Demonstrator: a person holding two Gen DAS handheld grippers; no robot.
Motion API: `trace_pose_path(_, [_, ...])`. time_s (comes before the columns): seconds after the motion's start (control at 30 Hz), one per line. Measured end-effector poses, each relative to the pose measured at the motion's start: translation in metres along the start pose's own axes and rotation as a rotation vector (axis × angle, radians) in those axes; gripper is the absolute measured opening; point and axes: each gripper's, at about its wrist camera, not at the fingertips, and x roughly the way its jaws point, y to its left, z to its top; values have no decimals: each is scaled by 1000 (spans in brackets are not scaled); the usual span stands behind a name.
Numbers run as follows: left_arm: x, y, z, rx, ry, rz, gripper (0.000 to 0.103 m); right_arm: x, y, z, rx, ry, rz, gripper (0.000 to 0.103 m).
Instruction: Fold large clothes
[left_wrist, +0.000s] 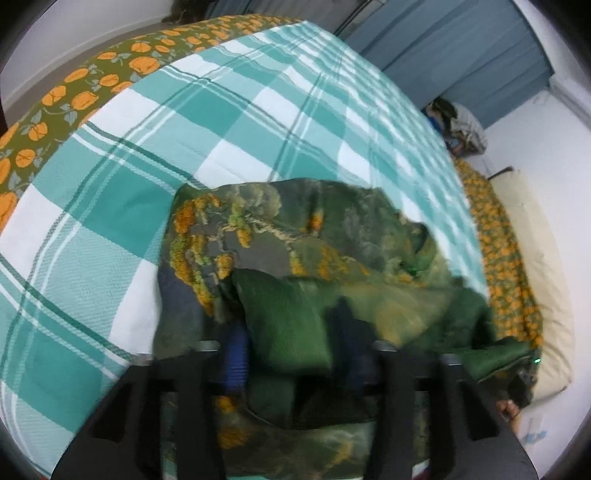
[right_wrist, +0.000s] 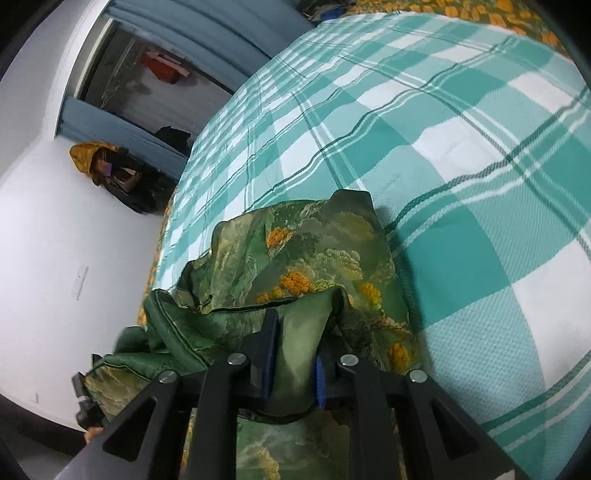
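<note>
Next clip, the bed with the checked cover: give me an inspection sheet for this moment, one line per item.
Surface: bed with teal and white checked cover over an orange-flowered sheet.
Job's things: green patterned garment, bunched at the near edge of the bed.
Clutter: dark bundle at the far end; cream pillow beside the bed.
Grippers: left tool open, cloth between its fingers; right tool partly open, cloth fold between its fingers, grip unclear.
Cables: nothing seen.
Surroundings: white walls, blue curtains, yellow and dark bags against the wall.

L claw (left_wrist: 291, 354) jaws spread wide, R claw (right_wrist: 293, 354) jaws narrower, both angled down, cloth betw each.
</note>
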Motion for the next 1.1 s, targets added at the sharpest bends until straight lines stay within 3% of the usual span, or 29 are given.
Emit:
trace_pose_path(0.03, [-8, 0, 0, -4, -26, -15, 85, -3, 0, 1, 11, 0, 22, 37])
trace_pose_path(0.07, [-17, 0, 0, -3, -54, -21, 96, -8, 0, 2, 23, -4, 42, 49])
trace_pose_path(0.1, [-27, 1, -1, 4, -81, -37, 97, -14, 0, 4, 47, -13, 77, 58])
trace_pose_path(0.17, [-36, 4, -4, 25, -76, -73, 97, -25, 3, 5, 71, -23, 128, 66])
trace_pose_path(0.27, [-43, 9, -14, 111, -36, -84, 97, -42, 8, 6, 34, -38, 156, 70])
trace_pose_path(0.3, [-41, 9, -20, 170, -9, -56, 97, -46, 10, 6, 0, -40, 137, 70])
trace_pose_path(0.4, [-24, 10, -30, 251, 66, 12, 97, -47, 23, 4, -195, -20, -29, 71])
trace_pose_path(0.53, [5, -5, -26, 300, 68, 92, 97, -17, 36, 7, -357, 51, -169, 71])
trace_pose_path(0.6, [20, -17, -20, 315, 51, 124, 91, 2, 38, 14, -371, 70, -224, 71])
trace_pose_path(0.63, [26, -21, -18, 321, 51, 132, 76, 12, 38, 18, -356, 71, -242, 71])
trace_pose_path(0.67, [31, -25, -15, 325, 60, 142, 71, 17, 37, 21, -334, 64, -253, 71])
trace_pose_path(0.7, [39, -30, -13, 333, 74, 173, 58, 23, 37, 25, -313, 52, -252, 71])
trace_pose_path(0.73, [42, -32, -13, 342, 77, 207, 27, 28, 41, 26, -308, 49, -236, 71])
trace_pose_path(0.77, [46, -34, -12, 353, 79, 250, 14, 33, 45, 27, -320, 55, -236, 69])
trace_pose_path(0.83, [44, -35, -12, 350, 60, 277, 9, 40, 63, 22, -405, 72, -282, 41])
trace_pose_path(0.87, [40, -35, -11, 349, 43, 279, 7, 42, 71, 18, -452, 73, -321, 20])
trace_pose_path(0.97, [18, -37, -7, 325, -20, 270, 6, 31, 95, 9, -560, 32, -381, 16])
trace_pose_path(1.1, [-21, -47, 16, 282, -137, 225, 6, 4, 130, 21, -621, -93, -376, 14])
